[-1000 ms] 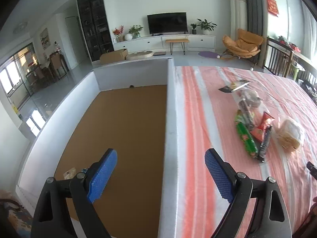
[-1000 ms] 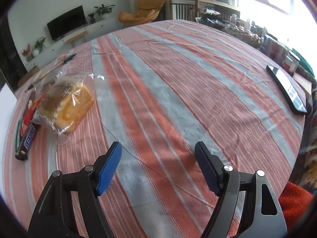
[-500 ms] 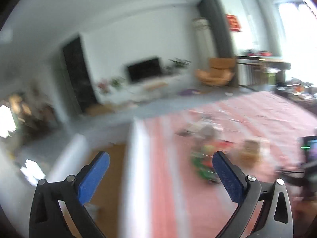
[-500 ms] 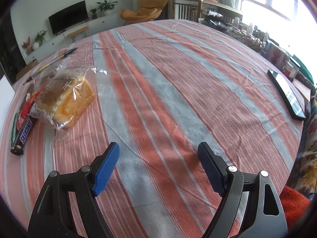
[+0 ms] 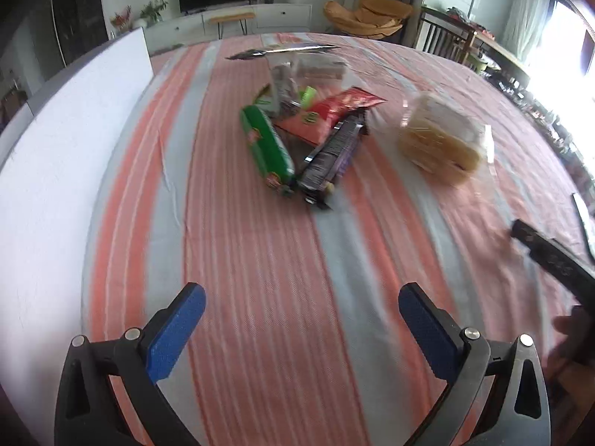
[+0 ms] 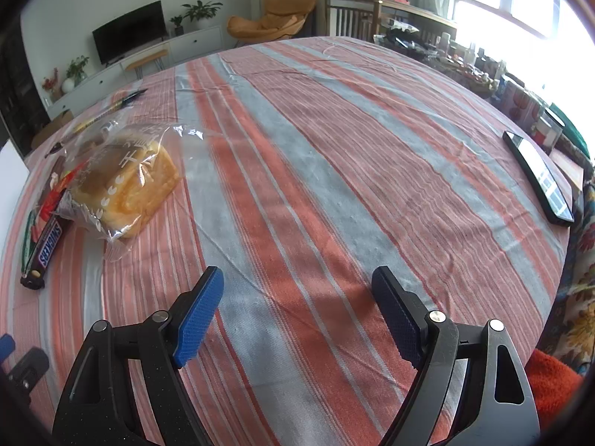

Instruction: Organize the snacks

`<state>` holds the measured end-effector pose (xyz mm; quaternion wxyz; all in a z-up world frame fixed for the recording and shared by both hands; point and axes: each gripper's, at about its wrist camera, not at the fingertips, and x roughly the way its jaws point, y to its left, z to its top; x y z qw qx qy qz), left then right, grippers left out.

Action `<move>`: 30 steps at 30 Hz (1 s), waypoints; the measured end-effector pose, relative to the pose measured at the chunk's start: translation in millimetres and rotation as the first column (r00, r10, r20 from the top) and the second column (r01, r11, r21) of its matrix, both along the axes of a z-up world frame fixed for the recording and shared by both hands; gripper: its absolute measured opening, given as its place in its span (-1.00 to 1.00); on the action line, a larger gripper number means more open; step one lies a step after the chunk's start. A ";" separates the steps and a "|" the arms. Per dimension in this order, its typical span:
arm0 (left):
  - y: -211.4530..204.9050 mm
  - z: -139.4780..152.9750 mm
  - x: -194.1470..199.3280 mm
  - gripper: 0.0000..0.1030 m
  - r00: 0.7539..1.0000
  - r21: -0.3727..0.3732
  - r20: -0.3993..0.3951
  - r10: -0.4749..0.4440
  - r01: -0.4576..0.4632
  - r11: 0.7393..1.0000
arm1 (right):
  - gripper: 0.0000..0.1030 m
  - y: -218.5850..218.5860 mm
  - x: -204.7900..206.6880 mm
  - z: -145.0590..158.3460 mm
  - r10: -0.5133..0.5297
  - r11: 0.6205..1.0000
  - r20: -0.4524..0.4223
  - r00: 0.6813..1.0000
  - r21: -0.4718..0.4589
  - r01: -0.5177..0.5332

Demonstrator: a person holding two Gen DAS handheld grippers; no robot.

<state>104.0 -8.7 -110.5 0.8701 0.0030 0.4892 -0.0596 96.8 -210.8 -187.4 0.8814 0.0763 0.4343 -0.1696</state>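
Observation:
A pile of snacks lies on the striped tablecloth (image 5: 260, 260): a green packet (image 5: 266, 145), a dark Snickers bar (image 5: 333, 152), a red packet (image 5: 331, 111), a clear bag of biscuits (image 5: 308, 70) and bagged bread (image 5: 438, 141). My left gripper (image 5: 301, 297) hovers open and empty short of the pile. In the right wrist view the bread (image 6: 126, 182) and the Snickers bar (image 6: 46, 247) lie far left. My right gripper (image 6: 297, 278) stands open over bare cloth, nothing between its fingers.
A white box wall (image 5: 55, 156) runs along the left of the table. A phone (image 6: 539, 176) lies near the right table edge. Part of the right gripper (image 5: 550, 256) and a hand show at the left view's right edge.
The left gripper swung from over the white box to the right and down, now facing the snack pile; its jaws stand wider. The right gripper stays where it was.

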 end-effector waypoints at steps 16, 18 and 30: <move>5.2 -4.5 -8.6 1.00 0.997 0.035 0.076 0.004 -0.006 0.999 | 0.68 0.4 -0.5 -0.2 0.001 1.000 -0.002 1.000 -0.001 -0.001; 5.0 -4.7 -9.2 1.00 0.997 0.036 0.076 0.004 -0.006 0.999 | 0.69 0.5 -0.4 -0.2 0.000 1.000 -0.002 1.000 -0.001 0.000; 5.0 -4.7 -9.2 1.00 0.997 0.035 0.076 0.003 -0.005 0.999 | 0.71 0.7 -0.6 -0.2 0.000 1.000 -0.002 1.000 -0.001 0.000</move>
